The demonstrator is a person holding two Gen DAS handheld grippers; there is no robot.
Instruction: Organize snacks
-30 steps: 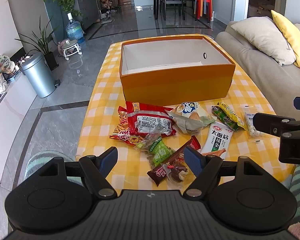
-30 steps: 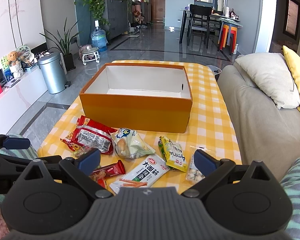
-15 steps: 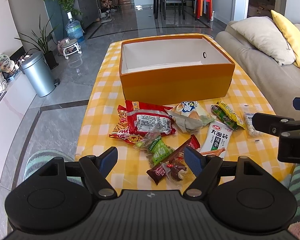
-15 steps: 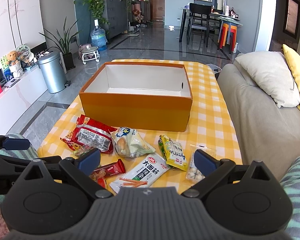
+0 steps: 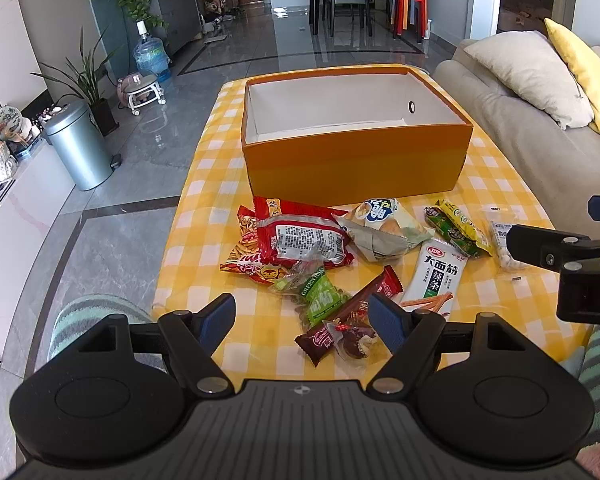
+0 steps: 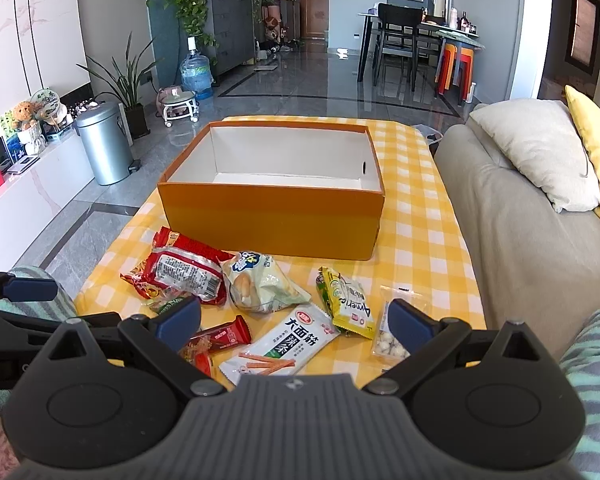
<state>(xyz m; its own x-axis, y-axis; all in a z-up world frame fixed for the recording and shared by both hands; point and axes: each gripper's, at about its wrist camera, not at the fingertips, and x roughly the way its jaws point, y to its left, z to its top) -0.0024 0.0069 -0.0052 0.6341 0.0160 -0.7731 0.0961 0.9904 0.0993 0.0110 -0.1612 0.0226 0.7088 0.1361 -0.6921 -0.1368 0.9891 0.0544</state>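
An empty orange box [image 5: 356, 164] [image 6: 272, 220] stands on the yellow checked table [image 5: 204, 184]. In front of it lie several snack packs: a red noodle pack [image 5: 304, 238] [image 6: 184, 272], a pale chip bag [image 5: 384, 228] [image 6: 260, 282], a white spicy-strip pack [image 5: 436, 274] [image 6: 288, 344], a green pea pack [image 5: 320, 292], a brown bar [image 5: 348, 314] and a yellow-green pack [image 6: 346, 306]. My left gripper [image 5: 302, 320] is open above the brown bar and green pack. My right gripper [image 6: 294, 320] is open above the white pack.
A clear bag of white candies [image 6: 388, 340] lies at the table's right front edge. A sofa [image 6: 520, 208] with cushions runs along the right. A metal bin [image 6: 104, 144] and plants stand on the floor to the left.
Both grippers have edged slightly forward toward the snacks. Nothing on the table has moved.
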